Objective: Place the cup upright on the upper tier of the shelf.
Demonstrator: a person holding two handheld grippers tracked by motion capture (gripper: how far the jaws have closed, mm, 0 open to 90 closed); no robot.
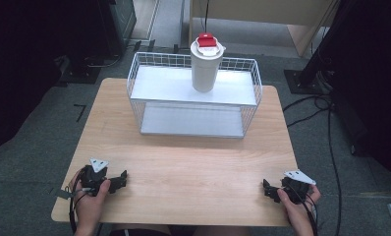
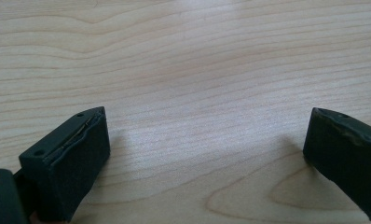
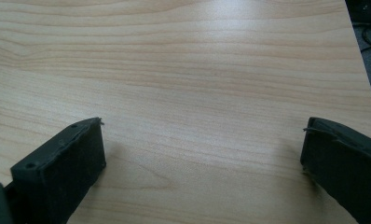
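Cup [image 1: 205,64] far beyond both tongs [image 1: 119,179]

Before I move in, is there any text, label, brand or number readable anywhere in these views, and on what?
None readable.
The red lid of the white plastic tumbler on the white wire shelf rack: a pale patch, too small and blurred to tell whether it holds text.
The light wooden table and both grippers' black jaws: no markings visible.

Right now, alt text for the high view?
A white tumbler with a red-topped lid stands on the upper shelf of a white wire rack at the far side of a wooden table. Near the front corners, two hands hold the left hand-held gripper and right hand-held gripper, both empty.
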